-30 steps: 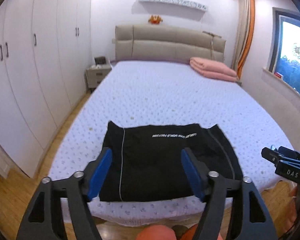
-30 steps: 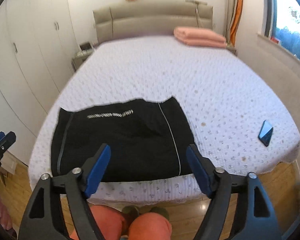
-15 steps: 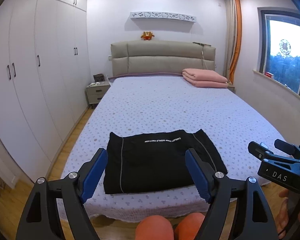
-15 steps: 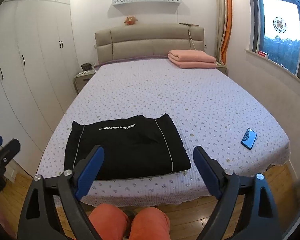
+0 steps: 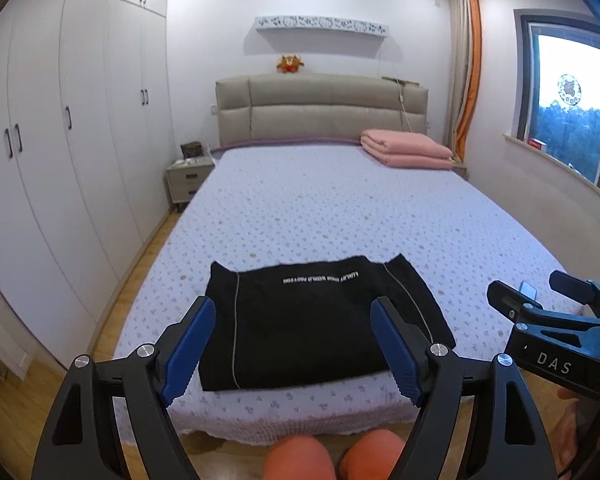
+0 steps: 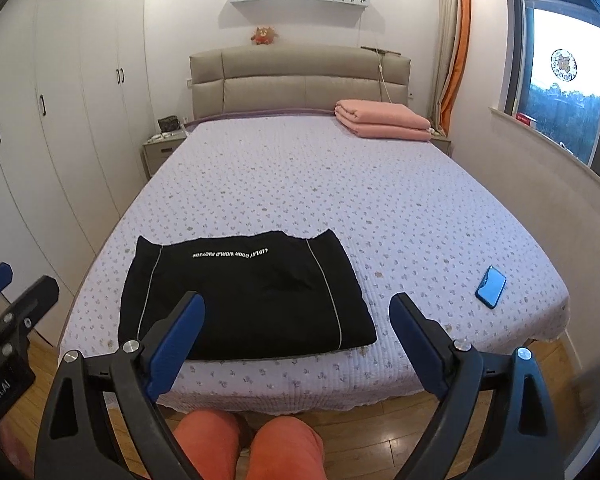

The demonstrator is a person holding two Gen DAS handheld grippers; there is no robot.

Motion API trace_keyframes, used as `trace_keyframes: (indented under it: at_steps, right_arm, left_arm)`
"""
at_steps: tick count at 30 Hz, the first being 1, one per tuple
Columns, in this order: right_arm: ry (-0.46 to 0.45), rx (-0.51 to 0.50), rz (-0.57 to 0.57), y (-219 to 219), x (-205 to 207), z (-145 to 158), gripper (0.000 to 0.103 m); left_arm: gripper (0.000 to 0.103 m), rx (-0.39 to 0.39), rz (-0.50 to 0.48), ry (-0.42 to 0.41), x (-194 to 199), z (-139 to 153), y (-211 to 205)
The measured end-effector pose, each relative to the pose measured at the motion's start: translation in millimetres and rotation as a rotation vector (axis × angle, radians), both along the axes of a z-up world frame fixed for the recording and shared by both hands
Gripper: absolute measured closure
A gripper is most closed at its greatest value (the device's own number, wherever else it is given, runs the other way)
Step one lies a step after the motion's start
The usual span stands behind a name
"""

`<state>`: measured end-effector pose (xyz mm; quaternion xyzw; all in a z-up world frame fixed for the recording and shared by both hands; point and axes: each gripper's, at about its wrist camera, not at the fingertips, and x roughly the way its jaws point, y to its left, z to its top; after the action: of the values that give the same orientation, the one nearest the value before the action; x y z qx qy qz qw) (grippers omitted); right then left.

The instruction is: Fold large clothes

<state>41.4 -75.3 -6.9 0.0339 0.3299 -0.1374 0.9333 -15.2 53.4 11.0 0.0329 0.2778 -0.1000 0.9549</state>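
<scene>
A black garment [image 5: 312, 316] with thin white stripes and white lettering lies folded into a flat rectangle near the foot edge of the bed [image 5: 340, 216]; it also shows in the right wrist view [image 6: 244, 296]. My left gripper [image 5: 296, 344] is open and empty, held back from the bed above the floor. My right gripper [image 6: 296, 340] is open and empty too, also back from the bed edge. Each gripper shows at the side of the other's view.
A folded pink blanket [image 6: 380, 118] lies by the headboard. A blue phone [image 6: 491, 286] lies on the bed's right front corner. White wardrobes [image 5: 60, 152] line the left wall, a nightstand [image 5: 188, 180] stands beside the bed, and a window [image 6: 560, 80] is at right.
Both grippers have pulled back and up from the folded garment, so the bed looks farther away and more of the room shows. The garment has not moved.
</scene>
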Motion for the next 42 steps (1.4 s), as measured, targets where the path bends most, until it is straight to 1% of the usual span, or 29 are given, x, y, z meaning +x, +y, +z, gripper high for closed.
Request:
trace_keyframes:
  at_steps: [3,8,13,18,25,31,35,42]
  right_arm:
    - [0.014,0.009,0.008,2,0,-1,0.009]
    - [0.014,-0.014,0.005,3,-4,2,0.009]
    - [0.023,0.005,0.001,-5,-3,-2,0.007]
    - [0.049,0.047,-0.009,-20,10,-15,0.007]
    - [0.103,0.08,-0.001,-32,32,-39,0.007]
    - [0.147,0.1,-0.006,-40,42,-56,0.007]
    - [0.155,0.132,-0.012,-45,43,-61,0.007]
    - [0.15,0.128,-0.014,-43,40,-58,0.007]
  left_arm:
    - [0.022,-0.004,-0.006,0.003,-1,-1,-1]
    - [0.022,-0.004,-0.014,0.006,-3,0,-4]
    - [0.022,0.008,-0.012,0.017,3,-3,-9]
    - [0.022,0.037,-0.008,0.038,13,-12,-21]
    - [0.022,0.07,0.012,0.104,37,-34,-33]
    - [0.022,0.085,0.01,0.128,42,-44,-40]
    - [0.022,0.097,0.009,0.13,41,-46,-42]
    - [0.022,0.09,0.013,0.126,38,-44,-38]
